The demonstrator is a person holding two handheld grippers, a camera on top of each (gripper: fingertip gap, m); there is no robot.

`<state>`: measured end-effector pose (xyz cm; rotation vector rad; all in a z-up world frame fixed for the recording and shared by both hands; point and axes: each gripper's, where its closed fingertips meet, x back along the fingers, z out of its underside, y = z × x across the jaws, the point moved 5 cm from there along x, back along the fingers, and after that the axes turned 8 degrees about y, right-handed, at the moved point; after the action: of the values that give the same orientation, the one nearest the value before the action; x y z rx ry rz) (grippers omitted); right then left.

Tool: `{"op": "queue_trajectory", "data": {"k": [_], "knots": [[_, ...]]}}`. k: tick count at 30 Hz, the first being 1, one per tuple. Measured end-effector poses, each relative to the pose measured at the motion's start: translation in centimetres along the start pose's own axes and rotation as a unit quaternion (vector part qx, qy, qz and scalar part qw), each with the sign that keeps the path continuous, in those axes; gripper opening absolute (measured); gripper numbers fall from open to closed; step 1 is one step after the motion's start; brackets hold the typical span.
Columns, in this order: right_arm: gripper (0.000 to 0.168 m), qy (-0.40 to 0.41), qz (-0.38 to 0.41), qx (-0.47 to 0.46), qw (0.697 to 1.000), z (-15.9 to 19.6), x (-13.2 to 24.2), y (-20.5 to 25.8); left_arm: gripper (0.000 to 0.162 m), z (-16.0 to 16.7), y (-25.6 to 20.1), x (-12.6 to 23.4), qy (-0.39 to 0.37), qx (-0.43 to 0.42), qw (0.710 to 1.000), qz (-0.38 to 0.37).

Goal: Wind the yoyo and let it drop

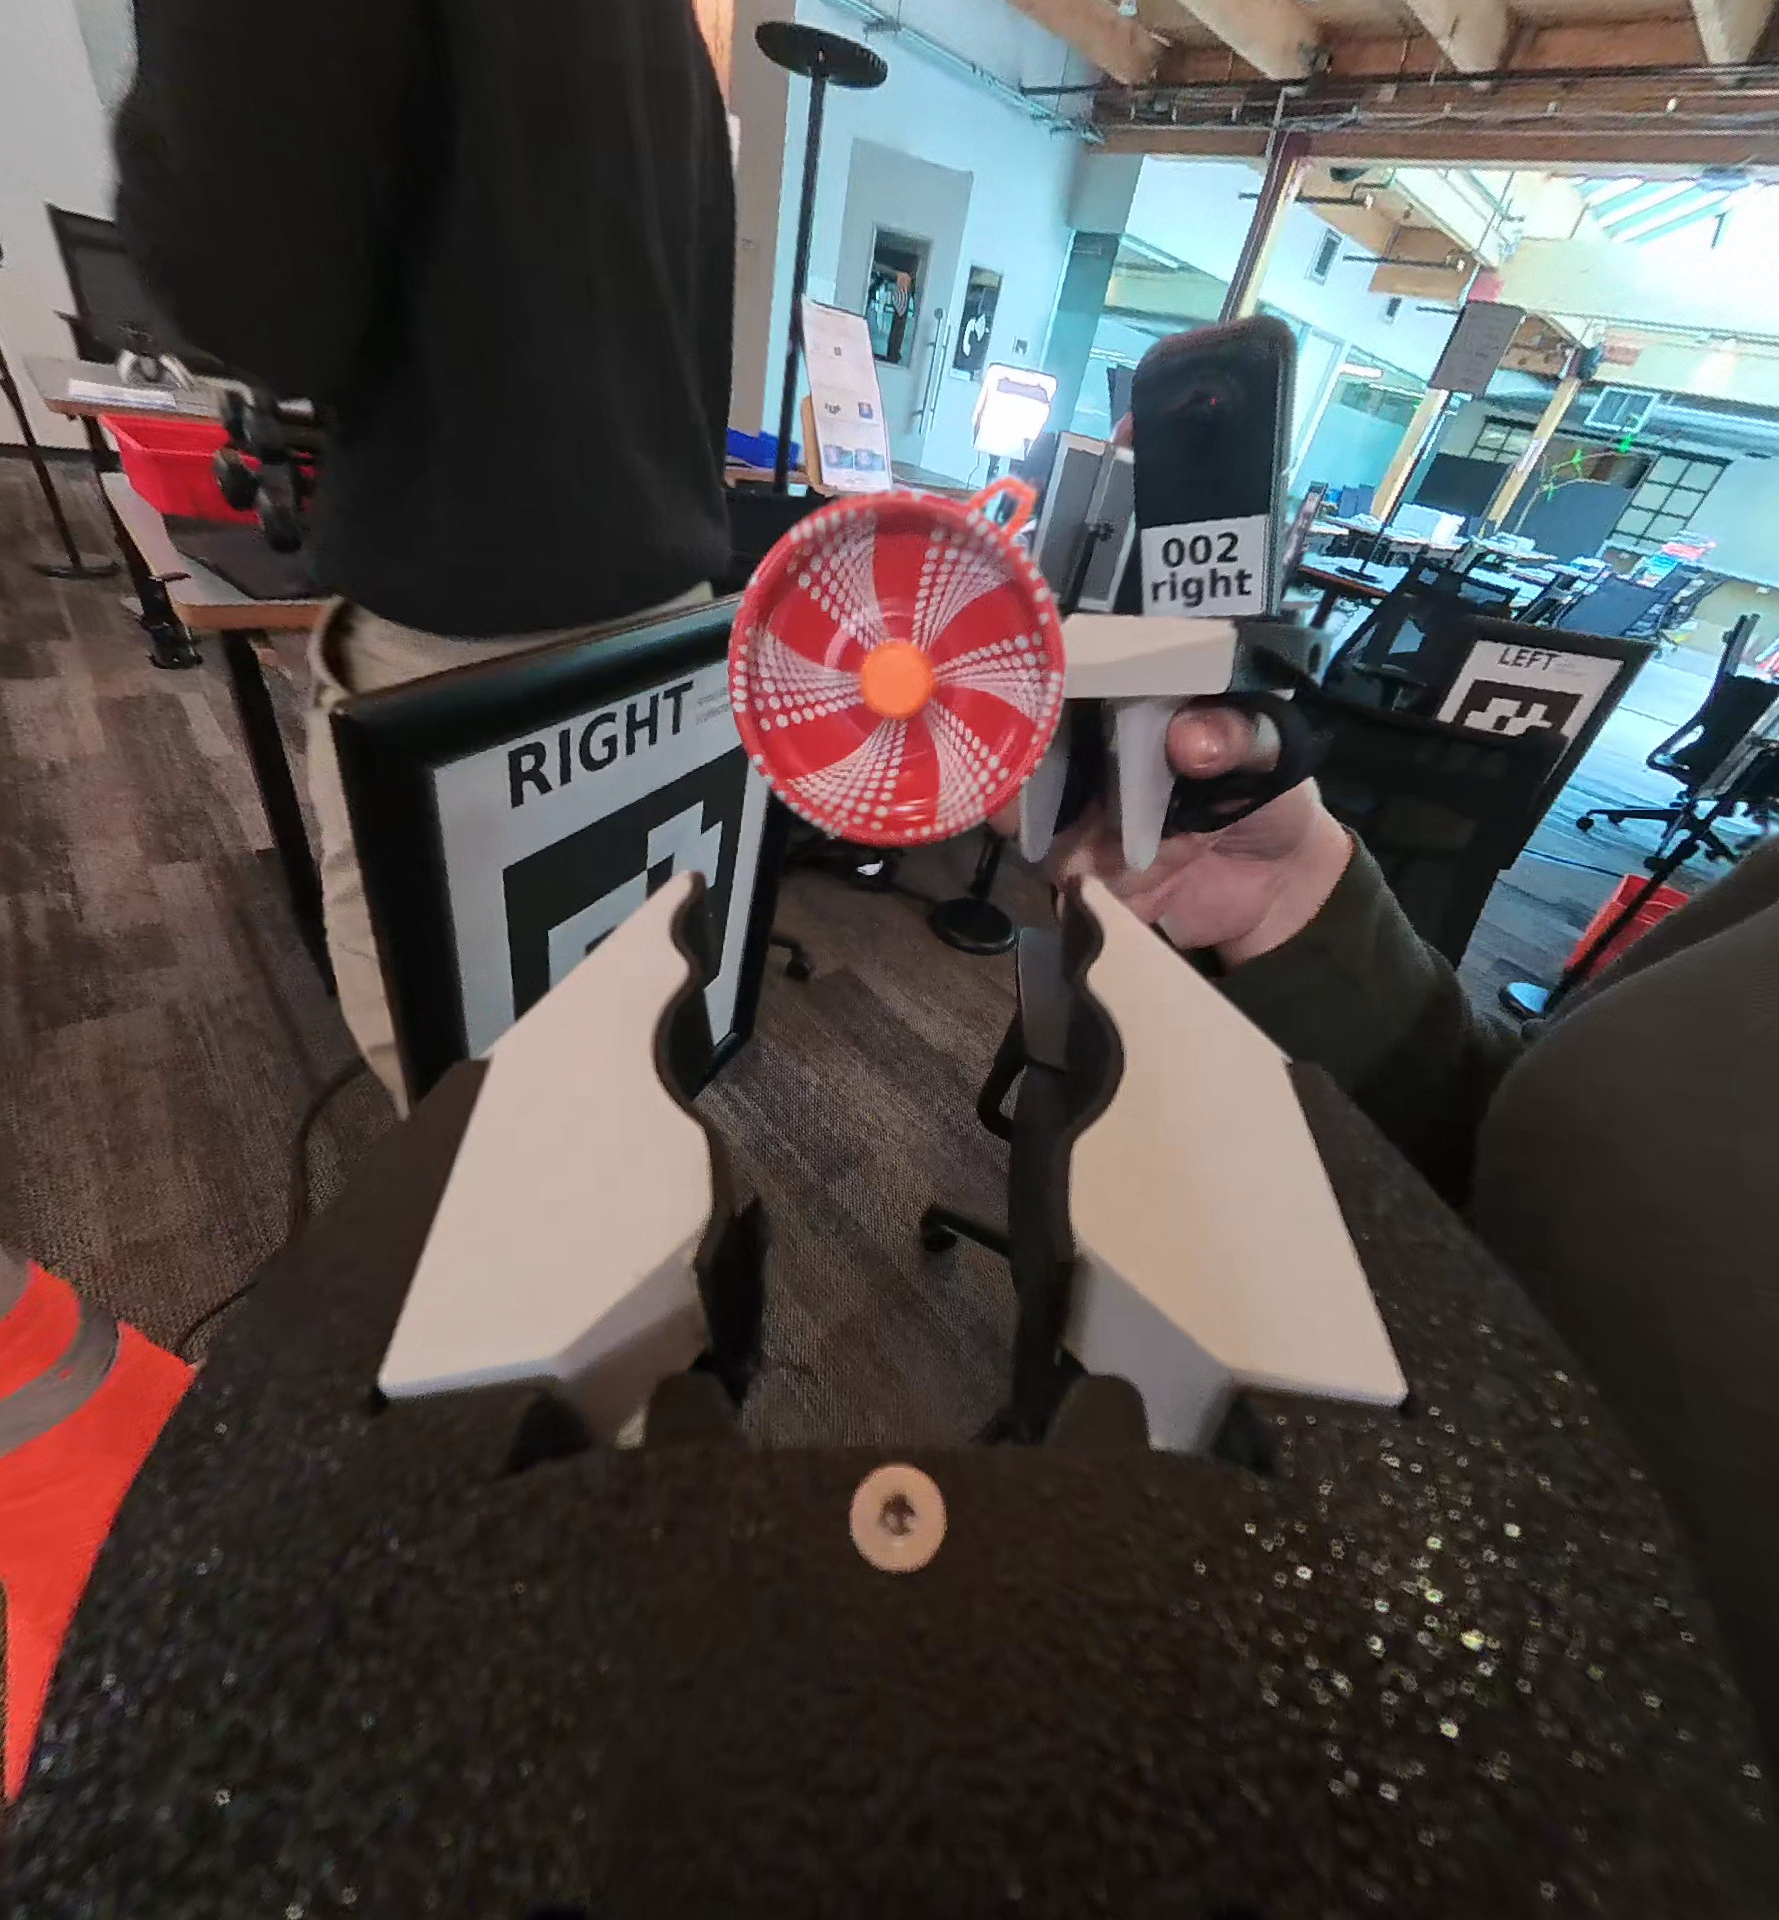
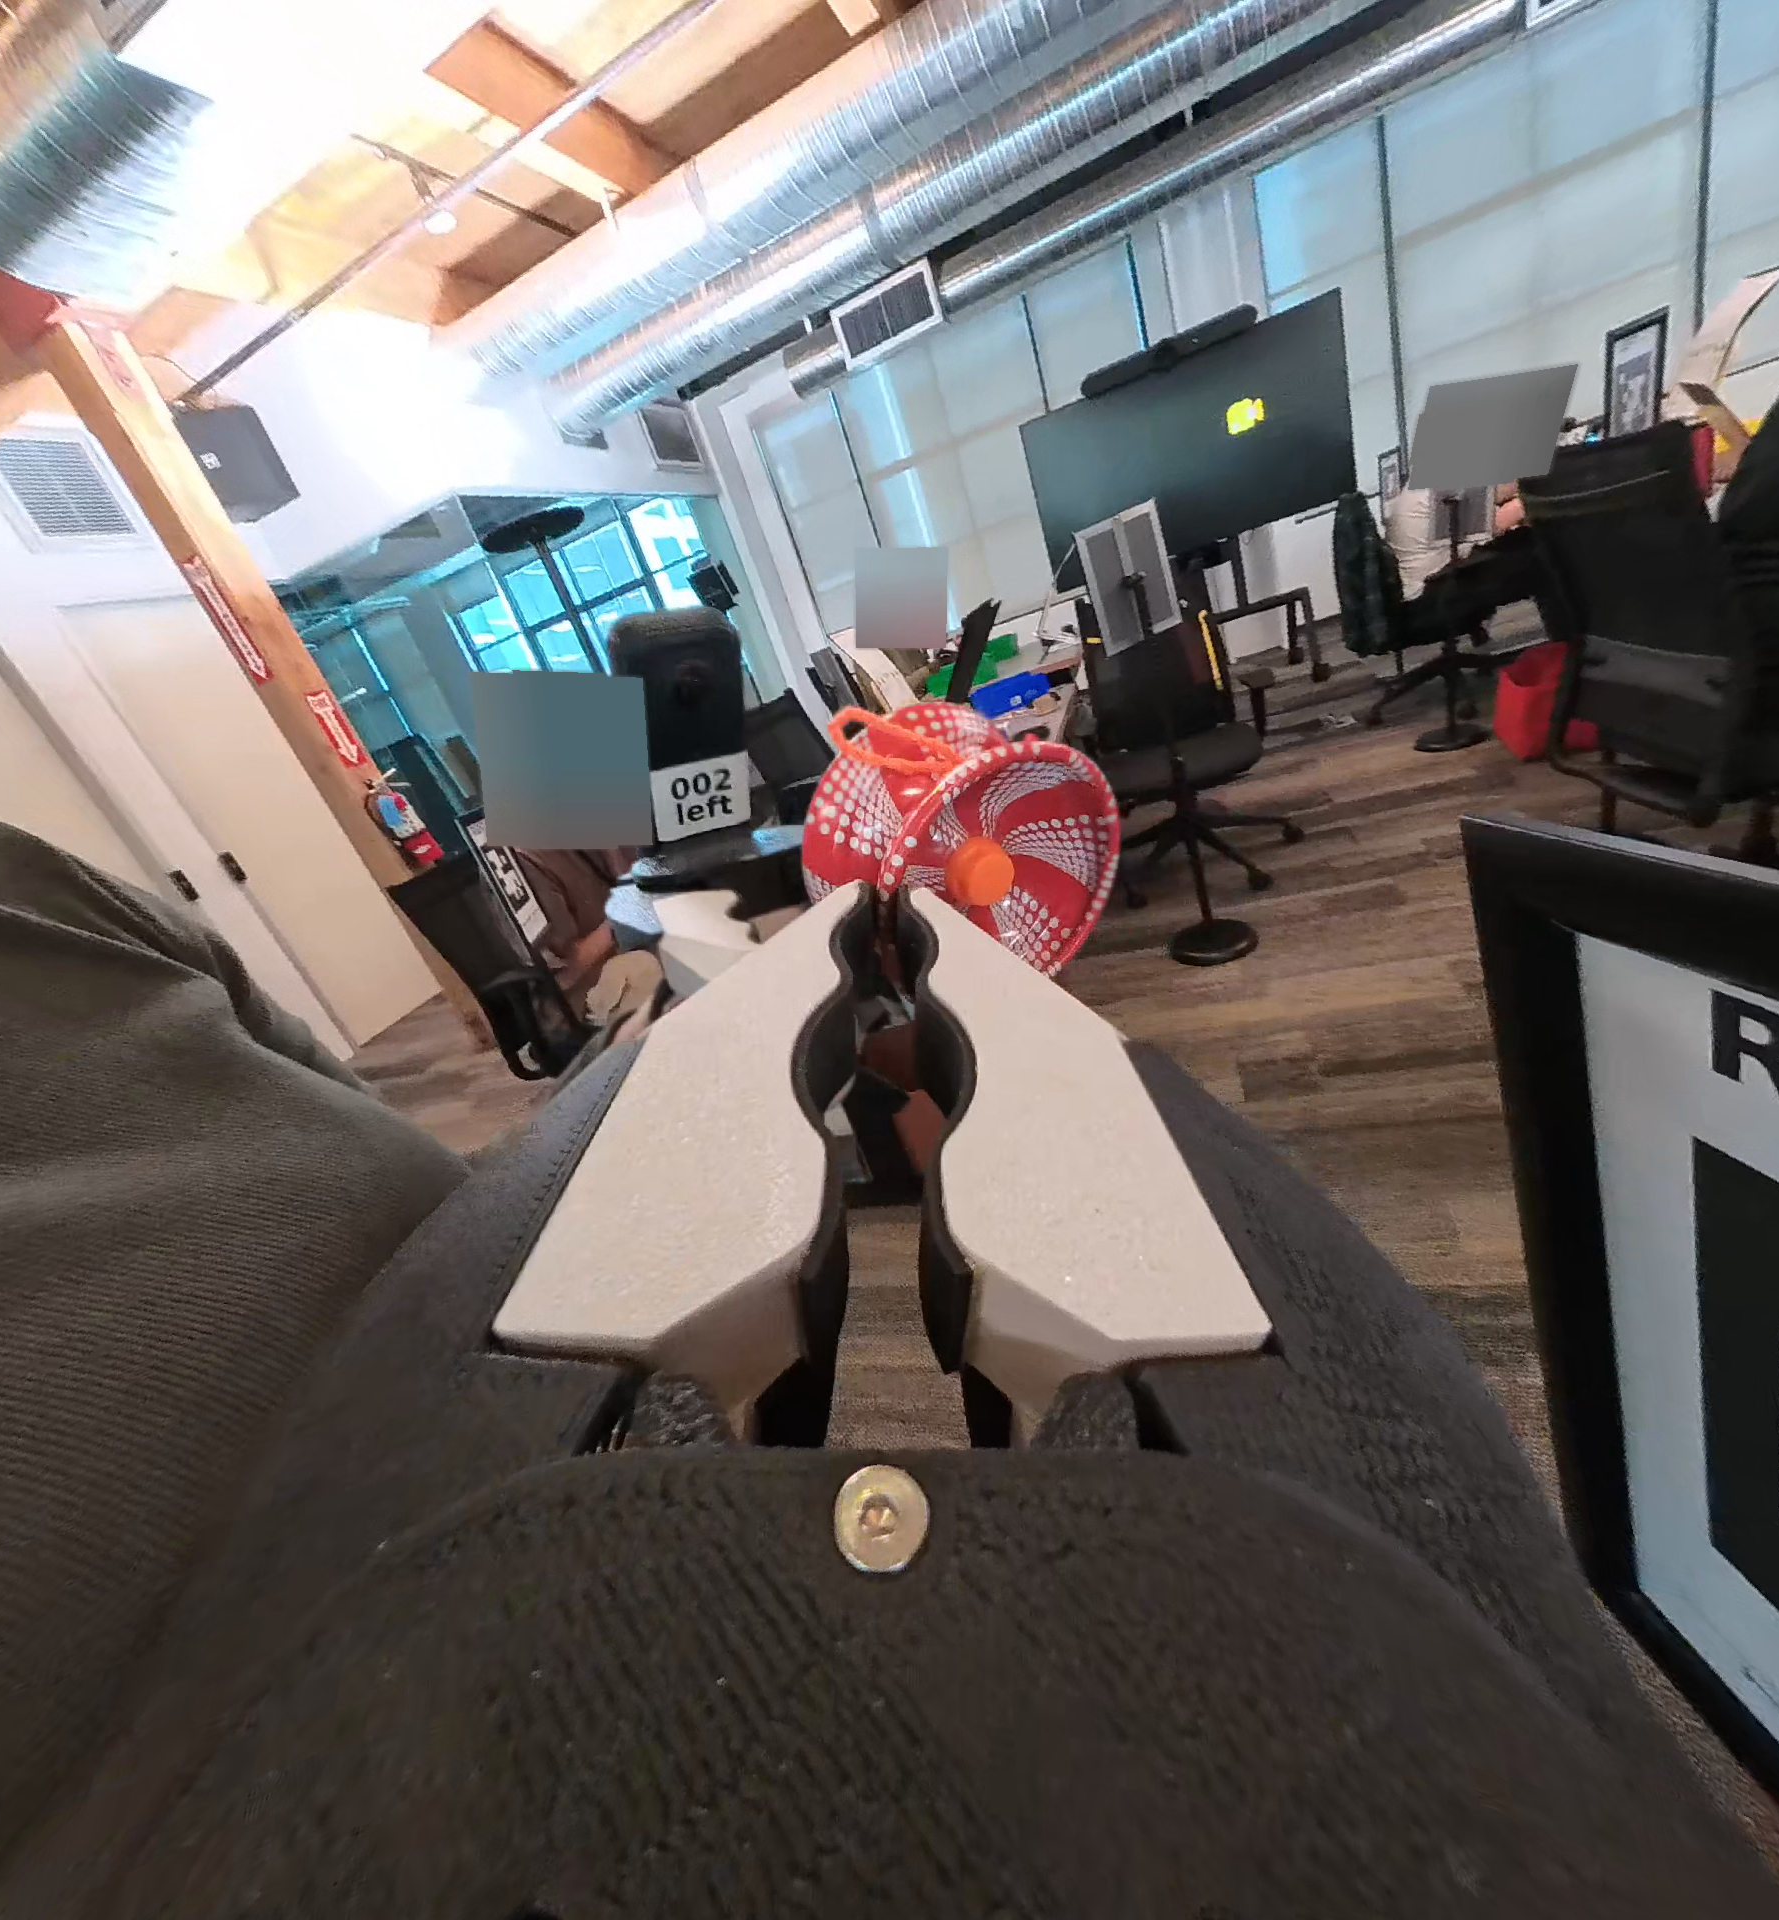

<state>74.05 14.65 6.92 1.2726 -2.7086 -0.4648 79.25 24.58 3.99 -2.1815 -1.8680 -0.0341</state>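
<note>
Gripping red yoyo [image 2: 968,821] at tips, right claw [image 2: 885,904], left claw [image 1: 880,914] open below

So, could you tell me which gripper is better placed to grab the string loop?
Probably left: the left gripper is open and empty just below the yoyo, while the right gripper holds it.

Yoyo [image 2: 963,821] at right gripper [image 2: 885,904] fingertips, held in air — left gripper [image 1: 880,904] just before it, apart. Framed marker board [image 1: 594,831] behind yoyo, on floor [image 1: 116,831].
</note>
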Motion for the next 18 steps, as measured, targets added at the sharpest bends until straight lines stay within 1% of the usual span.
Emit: {"op": "queue_trajectory", "data": {"k": [5,6,8,9,10,12,14,15,16,18], "knots": [[0.001,0.010,0.003,0.026,1.000,0.1,0.0,0.4,0.070,-0.5,-0.3,-0.1,-0.020,0.012,1.000,0.020],[0.001,0.011,0.001,0.029,1.000,0.1,0.0,0.4,0.072,-0.2,0.4,-0.5,-0.021,0.014,0.999,0.020],[0.001,0.005,-0.018,0.035,0.999,0.0,0.0,0.8,0.080,-0.3,0.4,-0.5,-0.024,0.025,0.999,0.028],[0.001,0.001,-0.035,0.039,0.999,0.1,0.0,1.2,0.086,-0.3,0.2,-0.6,-0.030,0.035,0.998,0.041],[0.001,-0.002,-0.053,0.043,0.998,0.1,-0.1,1.6,0.088,-0.4,0.1,-0.7,-0.039,0.050,0.996,0.068],[0.001,-0.007,-0.082,0.061,0.995,0.2,-0.3,2.3,0.093,-0.8,-0.6,-0.8,-0.066,0.091,0.984,0.136],[0.001,-0.007,-0.093,0.079,0.993,0.3,-0.5,2.8,0.096,-0.9,-0.9,-0.8,-0.087,0.123,0.971,0.184],[0.001,-0.007,-0.093,0.092,0.991,0.4,-0.6,3.0,0.096,-1.0,-1.0,-0.8,-0.095,0.129,0.968,0.193],[0.001,-0.006,-0.090,0.106,0.990,0.4,-0.7,3.2,0.096,-1.0,-1.1,-0.8,-0.103,0.127,0.968,0.192],[0.001,-0.004,-0.069,0.133,0.989,0.4,-0.9,3.3,0.096,-1.1,-1.0,-0.8,-0.113,0.104,0.975,0.163]]}}
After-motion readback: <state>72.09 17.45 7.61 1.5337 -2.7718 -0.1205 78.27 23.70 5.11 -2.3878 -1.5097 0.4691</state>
